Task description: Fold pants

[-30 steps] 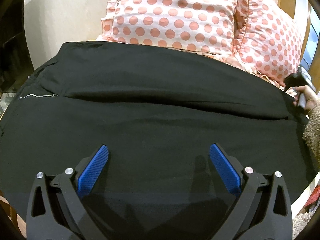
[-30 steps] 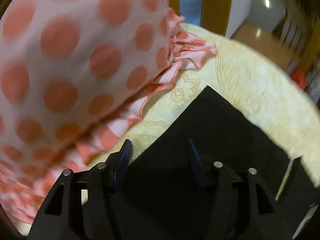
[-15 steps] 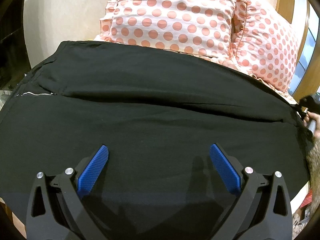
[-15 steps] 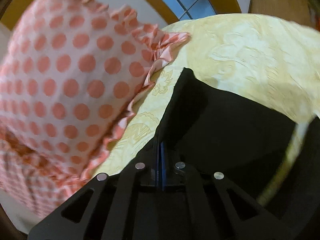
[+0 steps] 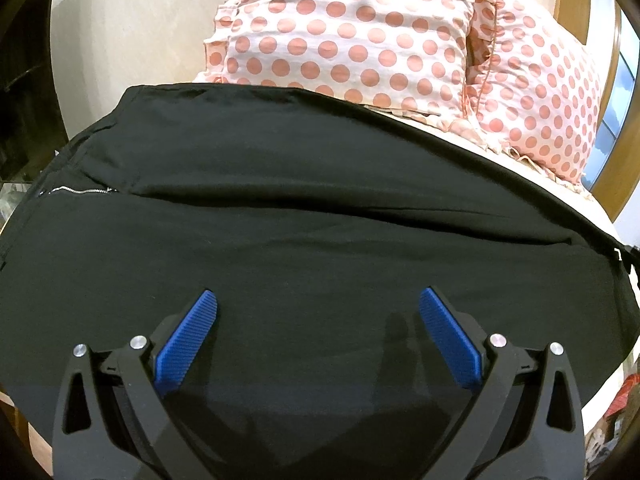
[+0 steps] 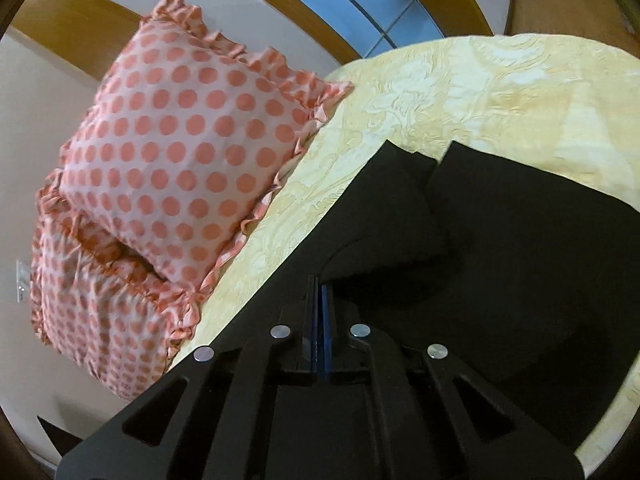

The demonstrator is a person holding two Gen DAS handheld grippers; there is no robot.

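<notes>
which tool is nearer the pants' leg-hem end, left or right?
Right. The right tool is shut on the black pants near the hem end; the left tool hovers open over mid-fabric.

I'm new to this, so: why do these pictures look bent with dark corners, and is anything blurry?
Left wrist view: a fisheye lens bows the black pants and darkens the corners; the image is sharp, with the left gripper casting soft shadows. Right wrist view: same curving; the polka-dot pillow looks slightly soft.

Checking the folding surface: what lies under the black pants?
A pale yellow embossed bedspread shows beyond the black pants, pinched by the right tool. Beneath the cloth itself, nothing is visible.
</notes>
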